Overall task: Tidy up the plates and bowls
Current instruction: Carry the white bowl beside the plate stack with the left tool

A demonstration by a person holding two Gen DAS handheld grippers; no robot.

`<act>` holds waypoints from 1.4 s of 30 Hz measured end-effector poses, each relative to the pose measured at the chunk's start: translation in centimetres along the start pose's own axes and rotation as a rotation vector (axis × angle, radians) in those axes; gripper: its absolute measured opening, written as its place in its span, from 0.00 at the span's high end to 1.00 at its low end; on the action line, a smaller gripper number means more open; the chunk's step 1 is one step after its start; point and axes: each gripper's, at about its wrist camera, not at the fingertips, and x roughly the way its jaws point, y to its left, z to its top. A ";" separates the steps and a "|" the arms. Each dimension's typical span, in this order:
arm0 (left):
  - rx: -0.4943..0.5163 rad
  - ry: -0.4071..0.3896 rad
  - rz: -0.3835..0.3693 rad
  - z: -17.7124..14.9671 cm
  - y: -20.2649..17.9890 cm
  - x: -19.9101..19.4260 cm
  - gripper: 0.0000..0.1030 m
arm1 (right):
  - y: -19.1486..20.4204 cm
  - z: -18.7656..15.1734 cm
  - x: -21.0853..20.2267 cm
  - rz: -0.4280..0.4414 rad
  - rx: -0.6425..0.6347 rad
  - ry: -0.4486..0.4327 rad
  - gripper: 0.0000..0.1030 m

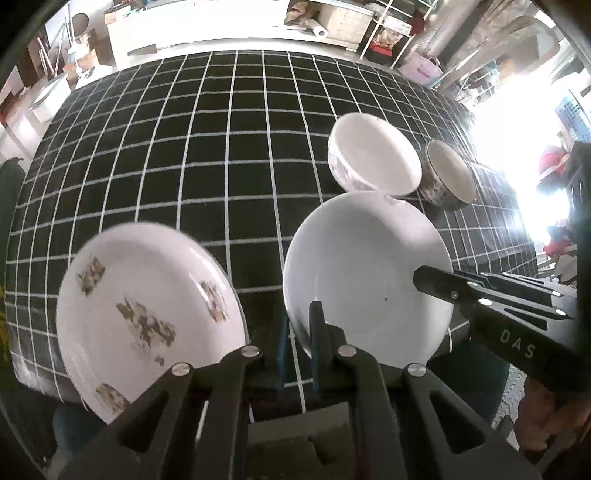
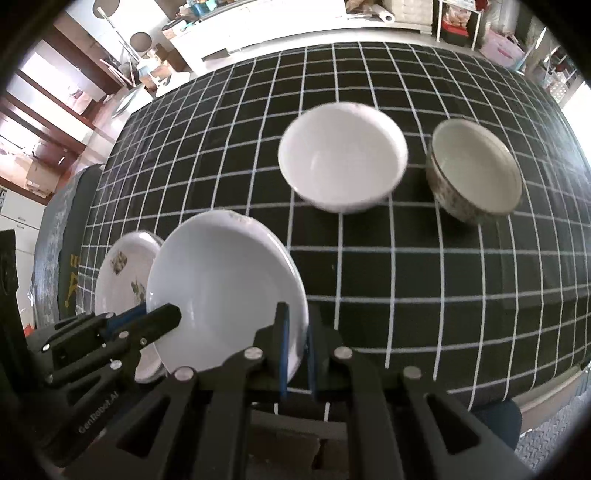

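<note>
You are working over a table draped in a black cloth [image 1: 207,155] crossed by a grid of thin white lines; it hangs over the near edge. Behind it runs a white counter [image 1: 207,26] with a roll of paper towel [image 1: 318,30] on it, and shelving [image 1: 391,33] packed with boxes stands to the far right beside a pale purple basket [image 1: 421,68]. Strong daylight floods in from the right and washes out that side.

Your right gripper [image 2: 295,354] is clamped on the near rim of the plain white plate [image 2: 225,288], its blue pads on either side of the edge, holding the plate tilted up. Your left gripper [image 1: 297,339] sits at the same plate's near left rim. One pad is against the inner face, but you cannot tell from either view whether it is truly pinching the rim.

The flowered plate [image 1: 147,317] lies just left of the white plate, at the near edge of the cloth. Farther back, a white bowl [image 2: 341,162] stands just beyond the plate, and a dark speckled bowl [image 2: 474,173] is close on its right.
</note>
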 end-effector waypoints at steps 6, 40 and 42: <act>0.011 0.021 0.022 -1.8 -0.4 1.4 0.92 | -0.3 -1.5 1.2 0.000 0.007 0.026 0.89; 0.036 0.041 0.047 -3.2 -0.3 3.6 0.92 | -2.2 -3.3 3.6 0.025 0.032 0.065 0.89; 0.035 0.034 0.047 -3.2 -0.2 3.1 0.92 | -2.4 -3.5 3.3 0.039 0.043 0.063 0.89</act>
